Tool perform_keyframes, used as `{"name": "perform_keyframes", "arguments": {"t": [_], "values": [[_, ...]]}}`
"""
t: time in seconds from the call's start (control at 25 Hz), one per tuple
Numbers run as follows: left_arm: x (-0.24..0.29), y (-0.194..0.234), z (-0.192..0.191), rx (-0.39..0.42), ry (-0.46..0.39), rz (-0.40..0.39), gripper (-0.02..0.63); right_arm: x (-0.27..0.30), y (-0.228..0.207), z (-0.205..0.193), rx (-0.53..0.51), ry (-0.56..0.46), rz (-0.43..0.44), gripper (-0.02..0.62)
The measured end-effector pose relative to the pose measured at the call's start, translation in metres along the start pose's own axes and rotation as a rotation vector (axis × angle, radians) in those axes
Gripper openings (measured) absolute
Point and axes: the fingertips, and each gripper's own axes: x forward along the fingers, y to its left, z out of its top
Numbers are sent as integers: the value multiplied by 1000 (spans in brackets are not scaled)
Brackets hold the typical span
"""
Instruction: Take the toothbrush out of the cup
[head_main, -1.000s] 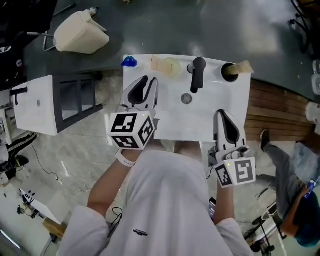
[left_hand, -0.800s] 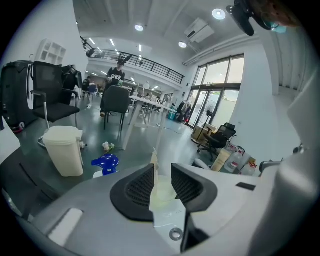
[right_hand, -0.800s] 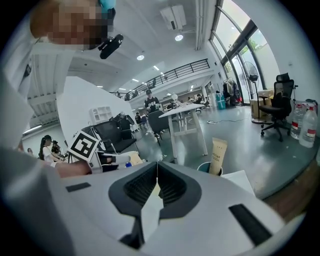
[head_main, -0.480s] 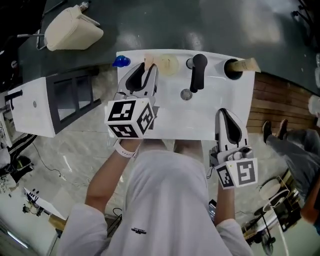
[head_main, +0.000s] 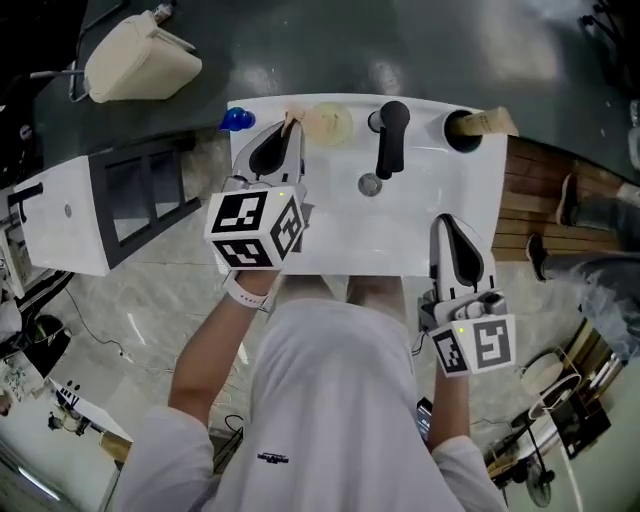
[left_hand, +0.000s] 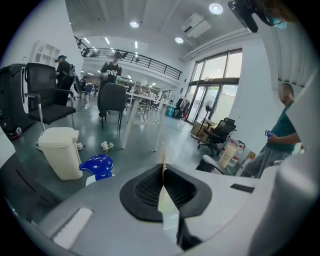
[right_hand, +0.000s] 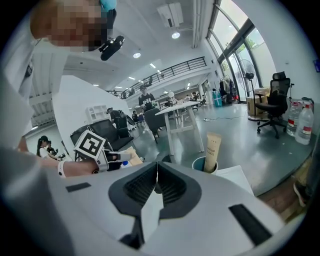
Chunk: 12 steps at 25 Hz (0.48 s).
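A pale yellow cup (head_main: 328, 122) stands on the back rim of the white sink (head_main: 420, 240), left of the black faucet (head_main: 388, 135). My left gripper (head_main: 290, 128) reaches to the cup's left side, shut on a thin pale toothbrush handle (head_main: 291, 118). In the left gripper view that handle (left_hand: 162, 159) sticks up between the shut jaws of the left gripper (left_hand: 163, 170); the cup itself is hidden there. My right gripper (head_main: 452, 232) rests over the sink's front right, shut and empty, as the right gripper (right_hand: 156, 172) shows in its own view.
A dark cup with a toothpaste tube (head_main: 465, 128) stands at the sink's back right, with the tube (right_hand: 212, 150) ahead of the right jaws. A blue object (head_main: 234, 120) sits at the back left corner. A beige bin (head_main: 140, 60) and a white cabinet (head_main: 60, 215) stand to the left.
The left gripper moved forward to the cup's side and its jaws went from wide open to shut on the toothbrush handle. The right gripper stayed put.
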Motion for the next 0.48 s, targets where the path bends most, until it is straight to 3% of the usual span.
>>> {"name": "perform_keyframes", "arguments": {"t": [0.48], "values": [[-54, -12, 29, 45, -103, 2, 8, -27, 19, 15, -33, -82, 11, 8]]}}
